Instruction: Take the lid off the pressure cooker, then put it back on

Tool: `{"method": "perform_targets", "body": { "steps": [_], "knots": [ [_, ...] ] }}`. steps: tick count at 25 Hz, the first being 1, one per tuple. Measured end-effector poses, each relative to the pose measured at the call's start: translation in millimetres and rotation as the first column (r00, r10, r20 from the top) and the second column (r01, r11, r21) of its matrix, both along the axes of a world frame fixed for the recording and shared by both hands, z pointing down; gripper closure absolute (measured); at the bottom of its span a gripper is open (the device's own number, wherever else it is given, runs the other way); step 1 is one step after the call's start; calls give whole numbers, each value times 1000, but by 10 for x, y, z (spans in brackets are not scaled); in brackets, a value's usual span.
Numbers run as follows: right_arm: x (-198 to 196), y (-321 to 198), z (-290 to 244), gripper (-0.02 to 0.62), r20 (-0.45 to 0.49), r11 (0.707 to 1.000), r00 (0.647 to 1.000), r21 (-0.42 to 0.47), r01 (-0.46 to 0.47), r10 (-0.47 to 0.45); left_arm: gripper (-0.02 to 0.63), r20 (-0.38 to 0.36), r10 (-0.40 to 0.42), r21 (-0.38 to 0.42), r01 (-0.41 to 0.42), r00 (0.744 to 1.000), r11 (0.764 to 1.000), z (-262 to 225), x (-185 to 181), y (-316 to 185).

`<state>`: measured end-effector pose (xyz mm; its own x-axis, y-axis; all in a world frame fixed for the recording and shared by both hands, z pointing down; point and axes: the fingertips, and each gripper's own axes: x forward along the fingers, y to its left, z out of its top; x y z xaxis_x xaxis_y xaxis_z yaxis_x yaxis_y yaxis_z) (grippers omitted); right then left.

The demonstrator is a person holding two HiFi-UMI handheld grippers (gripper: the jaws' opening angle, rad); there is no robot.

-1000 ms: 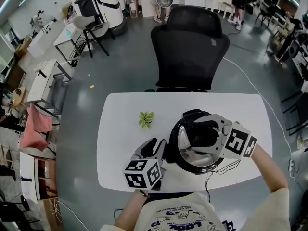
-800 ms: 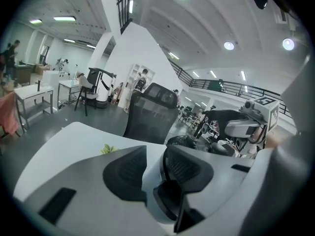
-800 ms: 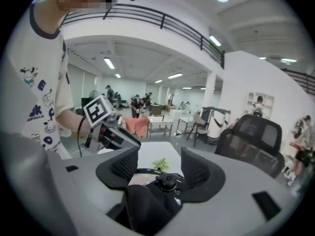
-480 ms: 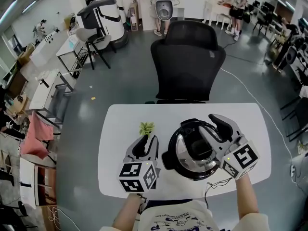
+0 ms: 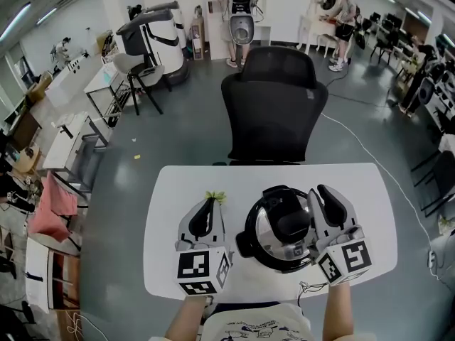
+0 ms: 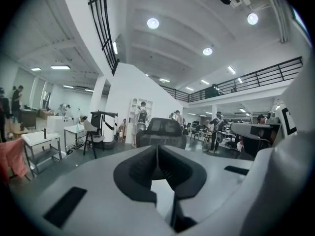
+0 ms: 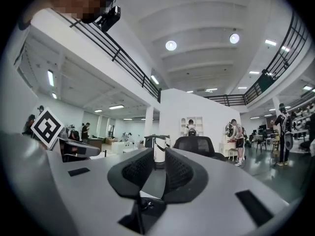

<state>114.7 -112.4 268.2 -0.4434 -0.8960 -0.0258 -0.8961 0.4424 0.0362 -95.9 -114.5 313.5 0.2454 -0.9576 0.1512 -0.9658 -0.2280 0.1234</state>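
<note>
We are raising both tools off the pressure cooker (image 5: pixel 281 229).
Left tool (image 5: pixel 211 202) is clenching shut, right tool (image 5: pixel 325 191) narrowing to a slit, both empty; the lid (image 5: pixel 264 222) is sitting on the cooker, on the worktop (image 5: pixel 170 190).

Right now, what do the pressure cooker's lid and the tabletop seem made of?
Round silver pressure-cooker lid: likely polished steel or aluminium, given its mirror-like glare; its black handle looks like matte plastic. White rounded tabletop: perhaps laminate; even, faintly glossy surface.
</note>
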Motion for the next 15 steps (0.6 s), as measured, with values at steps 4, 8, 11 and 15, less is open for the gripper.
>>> {"method": "perform_targets", "body": {
  "steps": [4, 8, 11, 15],
  "knots": [
    [35, 108, -5, 536, 0, 998, 998, 20, -57, 57, 584, 24, -12, 46, 11, 1000, 999, -109, 12, 107],
    [109, 162, -46, 567, 16, 994, 995, 35, -103, 102, 591, 34, -23, 72, 20, 999, 997, -186, 54, 169],
    [133, 202, -72, 580, 30, 992, 992, 38, -122, 120, 592, 46, -29, 93, 25, 998, 995, -243, 80, 214],
    [106, 283, -73, 581, 28, 990, 991, 42, -133, 132, 592, 62, -35, 120, 27, 997, 992, -312, 92, 298]
  ]
}}
